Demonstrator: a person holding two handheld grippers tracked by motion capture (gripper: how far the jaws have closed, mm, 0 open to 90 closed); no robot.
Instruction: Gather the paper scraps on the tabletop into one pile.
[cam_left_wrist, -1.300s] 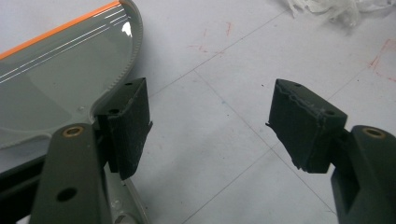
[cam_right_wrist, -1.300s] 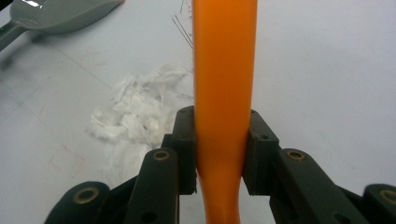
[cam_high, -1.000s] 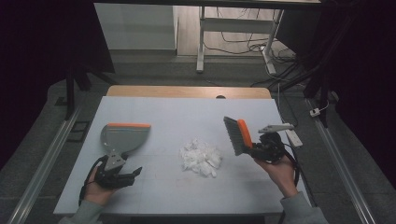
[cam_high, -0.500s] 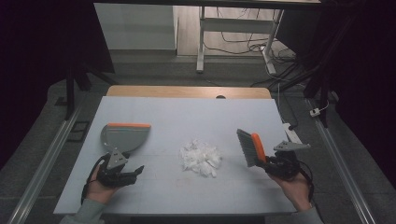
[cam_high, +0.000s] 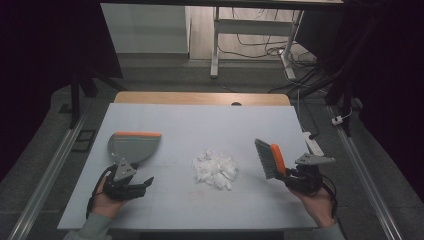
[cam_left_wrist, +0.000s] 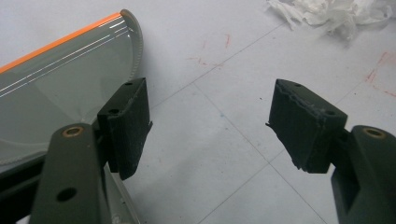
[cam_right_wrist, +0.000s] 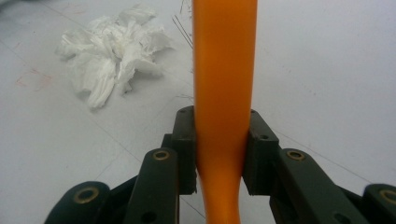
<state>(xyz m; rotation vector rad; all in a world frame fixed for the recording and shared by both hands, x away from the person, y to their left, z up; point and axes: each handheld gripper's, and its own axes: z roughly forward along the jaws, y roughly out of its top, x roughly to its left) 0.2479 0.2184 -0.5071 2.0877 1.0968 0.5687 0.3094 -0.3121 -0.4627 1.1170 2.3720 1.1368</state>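
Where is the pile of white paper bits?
In the high view the white paper pile lies mid-table, between the grey dustpan on the left and the orange-handled brush held by the right gripper.

1. From the high view you get an evenly lit pale table (cam_high: 200, 210), while the room around it falls off to near black.
2. Shadows on the tabletop are faint, so the light probably comes from overhead.
3. Your left gripper view shows thin glare streaks on the dustpan (cam_left_wrist: 60, 88).
4. Your right gripper view has the brush handle (cam_right_wrist: 224, 79) soft and the paper scraps (cam_right_wrist: 112, 51) slightly blurred.
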